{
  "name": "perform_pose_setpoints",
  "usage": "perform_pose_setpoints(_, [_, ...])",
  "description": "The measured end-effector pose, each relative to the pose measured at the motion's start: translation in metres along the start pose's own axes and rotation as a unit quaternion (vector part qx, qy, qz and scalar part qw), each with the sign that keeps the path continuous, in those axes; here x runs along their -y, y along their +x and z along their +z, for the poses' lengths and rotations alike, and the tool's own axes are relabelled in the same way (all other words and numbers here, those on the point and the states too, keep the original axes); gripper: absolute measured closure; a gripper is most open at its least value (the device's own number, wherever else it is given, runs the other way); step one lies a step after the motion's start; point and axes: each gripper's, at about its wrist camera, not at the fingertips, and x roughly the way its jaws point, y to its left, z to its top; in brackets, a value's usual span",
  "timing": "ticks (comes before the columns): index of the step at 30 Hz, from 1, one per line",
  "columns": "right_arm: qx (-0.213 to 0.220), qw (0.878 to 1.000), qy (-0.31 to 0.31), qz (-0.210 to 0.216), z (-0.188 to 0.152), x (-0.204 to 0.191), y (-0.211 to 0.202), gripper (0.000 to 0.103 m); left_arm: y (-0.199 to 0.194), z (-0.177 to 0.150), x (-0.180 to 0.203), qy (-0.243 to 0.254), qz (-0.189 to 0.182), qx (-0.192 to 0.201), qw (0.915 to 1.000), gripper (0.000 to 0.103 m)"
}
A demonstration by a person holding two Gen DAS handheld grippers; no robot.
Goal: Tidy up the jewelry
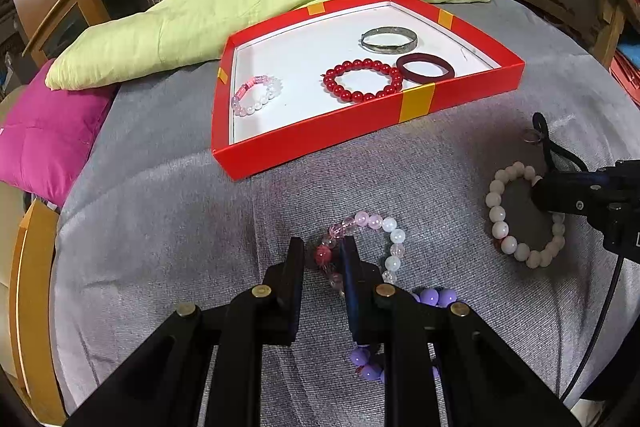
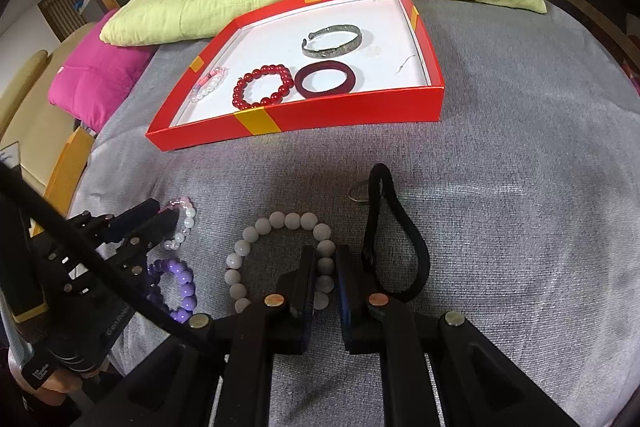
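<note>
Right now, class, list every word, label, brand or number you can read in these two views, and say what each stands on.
"Genrobo": white lettering on the black body of the left gripper, right wrist view; its end is hidden by a cable.
Black tag lower on that gripper: white print, too blurred to read.
Red cardboard tray with yellow bands: no text.
</note>
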Motion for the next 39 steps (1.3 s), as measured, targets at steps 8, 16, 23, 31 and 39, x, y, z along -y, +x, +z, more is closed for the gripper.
perform_pose_setpoints(8, [0.003, 1.000, -0.010, -0.005, -0.001, -0.002, 0.000, 0.090, 0.000, 0.000, 0.000, 0.000, 0.001, 0.000, 1.0000, 0.085])
perform_pose_setpoints(16, [0.005, 1.000, -0.009, -0.001, 0.000, -0.002, 0.000, 0.091, 0.000, 0.000, -0.005, -0.020, -0.022, -0.003, 0.9996, 0.087])
perform_pose_setpoints(23, [0.006, 1.000, 0.010, 0.022, 0.000, 0.005, -0.004, 0.091, -0.001, 0.000, -0.019, -0.055, -0.070, -0.006, 0.9960, 0.090])
perform_pose_setpoints(31, [0.025, 0.998, 0.026, 0.060, 0.002, 0.006, -0.015, 0.091, -0.005, 0.001, -0.029, -0.071, -0.079, 0.004, 0.9943, 0.093])
perform_pose_setpoints(39, [0.027, 0.997, 0.039, 0.067, 0.004, 0.007, -0.020, 0.089, -0.008, 0.002, -0.038, -0.083, -0.076, 0.010, 0.9936, 0.093])
